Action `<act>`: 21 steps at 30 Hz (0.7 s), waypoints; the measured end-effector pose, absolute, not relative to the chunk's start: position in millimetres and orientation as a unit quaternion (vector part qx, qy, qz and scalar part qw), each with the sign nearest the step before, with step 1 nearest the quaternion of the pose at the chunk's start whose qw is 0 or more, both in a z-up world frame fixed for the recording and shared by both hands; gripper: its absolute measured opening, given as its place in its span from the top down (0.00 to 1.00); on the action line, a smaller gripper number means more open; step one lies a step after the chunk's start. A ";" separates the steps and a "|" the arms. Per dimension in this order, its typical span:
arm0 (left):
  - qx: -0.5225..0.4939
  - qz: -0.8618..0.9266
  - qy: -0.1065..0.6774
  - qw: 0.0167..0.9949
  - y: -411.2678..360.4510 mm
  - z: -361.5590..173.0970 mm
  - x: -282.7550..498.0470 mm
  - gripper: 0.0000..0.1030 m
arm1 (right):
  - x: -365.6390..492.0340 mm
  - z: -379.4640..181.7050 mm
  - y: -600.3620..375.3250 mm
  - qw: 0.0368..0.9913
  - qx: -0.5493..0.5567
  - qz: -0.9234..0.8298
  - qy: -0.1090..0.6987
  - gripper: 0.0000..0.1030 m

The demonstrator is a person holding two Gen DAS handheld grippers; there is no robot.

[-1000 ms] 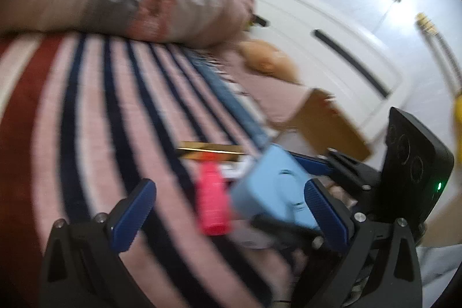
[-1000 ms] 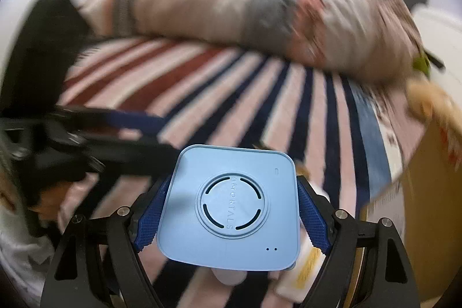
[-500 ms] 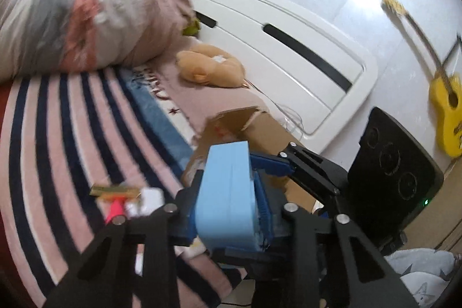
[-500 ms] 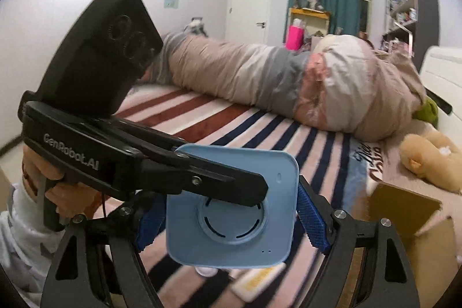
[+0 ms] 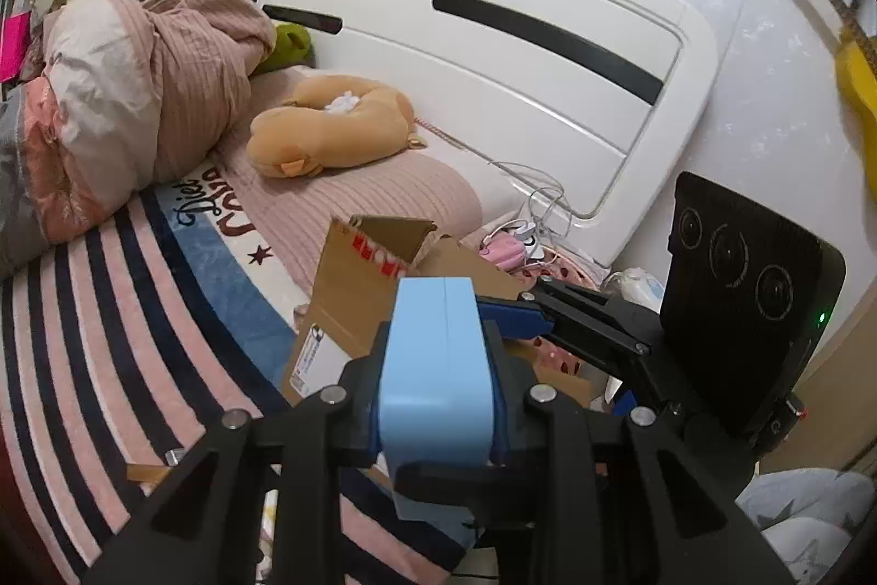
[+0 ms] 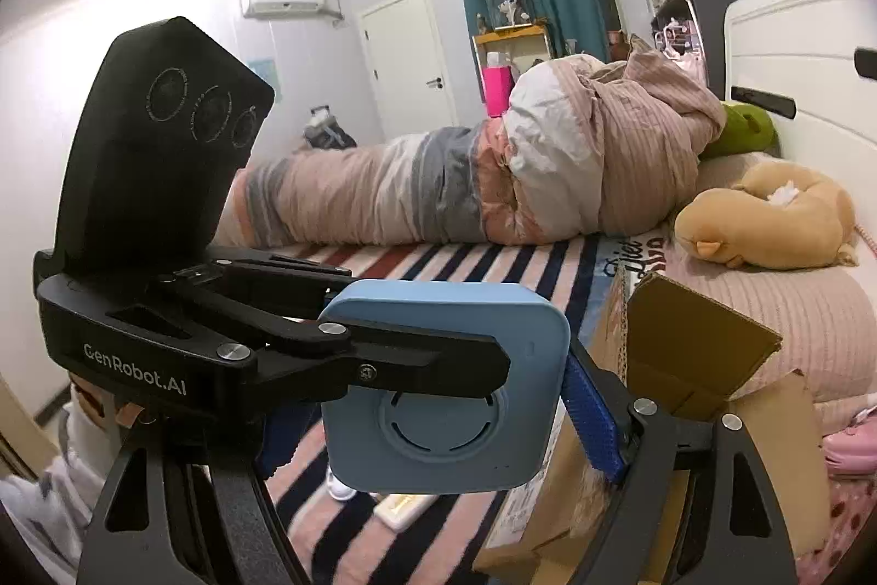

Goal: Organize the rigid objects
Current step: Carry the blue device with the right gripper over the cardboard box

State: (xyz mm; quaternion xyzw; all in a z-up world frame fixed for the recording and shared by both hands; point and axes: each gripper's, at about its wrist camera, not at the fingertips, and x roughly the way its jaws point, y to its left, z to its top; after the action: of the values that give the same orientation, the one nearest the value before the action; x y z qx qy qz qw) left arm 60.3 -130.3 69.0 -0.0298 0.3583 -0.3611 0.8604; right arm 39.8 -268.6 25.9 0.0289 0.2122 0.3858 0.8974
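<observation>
Over striped bedspread (image 5: 109, 338), blue box (image 5: 436, 365) between both grippers' fingers (image 6: 592, 415)

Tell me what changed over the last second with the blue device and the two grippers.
The left gripper, open over the striped rug a second ago, has closed on the blue device across its thin faces. Both grippers lifted it from over the rug up beside the cardboard box. The right gripper kept its hold on the device's side edges throughout. The box and the plush toy stayed put.
</observation>
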 end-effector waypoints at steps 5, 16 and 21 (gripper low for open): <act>-0.004 -0.345 0.364 0.865 -137.8 81.3 60.0 0.75 | 41.0 32.5 -270.9 0.891 0.042 0.403 0.206 0.23; 0.005 -0.323 0.362 0.874 -124.9 93.6 51.6 0.75 | 38.3 43.2 -254.5 0.881 0.040 0.427 0.199 0.23; -0.001 -0.329 0.364 0.871 -124.1 90.1 55.4 0.75 | 39.3 44.7 -251.6 0.881 0.033 0.425 0.204 0.23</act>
State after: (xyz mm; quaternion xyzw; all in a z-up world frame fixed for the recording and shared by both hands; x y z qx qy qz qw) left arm 55.4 -124.1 90.1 -0.0008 0.3635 -0.3292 0.8715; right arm 39.3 -251.6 44.7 0.0334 0.2044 0.4245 0.8814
